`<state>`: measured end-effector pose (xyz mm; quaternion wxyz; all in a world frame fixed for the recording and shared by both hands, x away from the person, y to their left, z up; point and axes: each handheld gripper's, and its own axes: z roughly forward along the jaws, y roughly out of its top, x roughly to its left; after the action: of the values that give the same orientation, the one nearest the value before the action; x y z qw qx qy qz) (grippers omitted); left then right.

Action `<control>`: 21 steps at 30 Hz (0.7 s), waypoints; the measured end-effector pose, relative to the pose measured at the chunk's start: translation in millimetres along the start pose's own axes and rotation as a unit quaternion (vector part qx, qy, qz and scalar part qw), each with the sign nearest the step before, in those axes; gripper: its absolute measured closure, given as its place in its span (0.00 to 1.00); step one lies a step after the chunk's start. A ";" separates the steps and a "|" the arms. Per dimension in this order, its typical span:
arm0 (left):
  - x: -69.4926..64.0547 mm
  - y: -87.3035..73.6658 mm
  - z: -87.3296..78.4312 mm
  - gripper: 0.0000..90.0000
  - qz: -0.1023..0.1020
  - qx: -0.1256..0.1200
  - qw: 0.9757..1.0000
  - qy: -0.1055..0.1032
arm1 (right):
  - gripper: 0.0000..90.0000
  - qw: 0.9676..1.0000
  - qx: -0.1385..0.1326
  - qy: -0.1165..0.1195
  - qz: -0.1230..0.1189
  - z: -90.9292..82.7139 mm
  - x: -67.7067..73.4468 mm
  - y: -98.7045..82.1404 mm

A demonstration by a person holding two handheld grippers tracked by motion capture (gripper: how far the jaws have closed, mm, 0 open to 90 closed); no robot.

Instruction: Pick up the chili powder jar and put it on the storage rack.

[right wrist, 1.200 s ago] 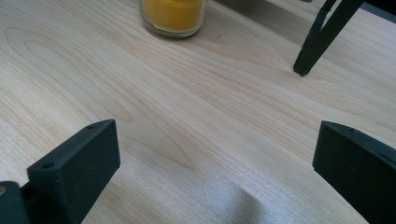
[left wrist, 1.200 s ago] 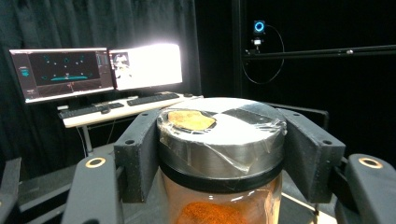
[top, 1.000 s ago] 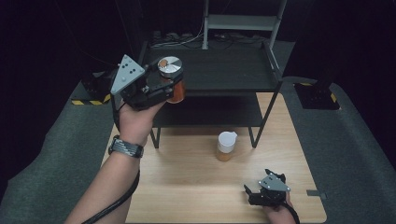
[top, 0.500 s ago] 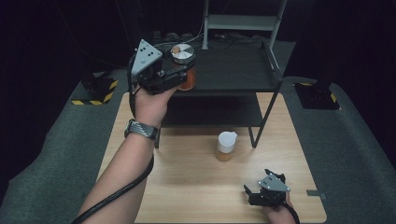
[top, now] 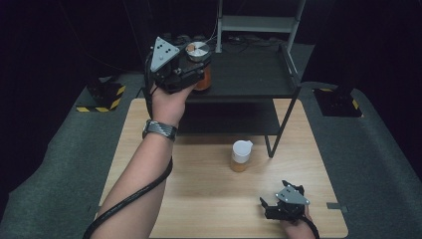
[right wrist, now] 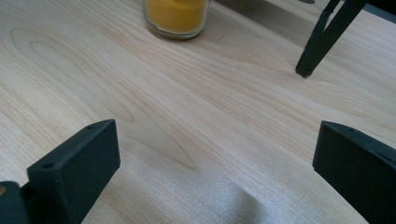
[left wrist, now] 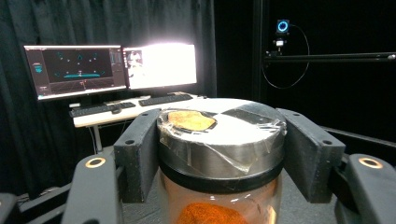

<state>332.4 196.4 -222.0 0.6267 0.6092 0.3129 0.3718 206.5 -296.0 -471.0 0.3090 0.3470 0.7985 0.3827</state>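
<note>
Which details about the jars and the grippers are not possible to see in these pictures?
- Jar base: the left gripper view's bottom edge cuts it off; in the high view the left gripper hides whether it rests on the shelf.
- Yellow jar: its top is cut by the right gripper view's upper edge.
- Right gripper jaws: too small and dark in the high view.

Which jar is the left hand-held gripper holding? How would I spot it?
Find the black shelf rack at the far end of the wooden table. At its top shelf's left edge, the left hand-held gripper clamps a glass jar. It has a silver taped lid and orange-red powder; the jar on the table has a white lid and yellow powder.
</note>
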 end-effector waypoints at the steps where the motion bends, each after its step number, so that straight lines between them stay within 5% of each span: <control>1: 0.1 -0.5 0.7 0.38 0.001 0.000 1.000 0.000 | 0.00 1.000 0.000 0.000 0.000 0.0 0.0 0.0; 21: 0.7 -6.0 11.0 0.38 -0.003 0.006 1.000 0.002 | 0.00 1.000 0.000 0.003 0.000 0.0 -0.8 0.0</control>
<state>342.6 191.2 -227.3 0.6237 0.6114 0.3180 0.3689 207.0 -296.6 -470.9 0.3067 0.3460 0.7994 0.3837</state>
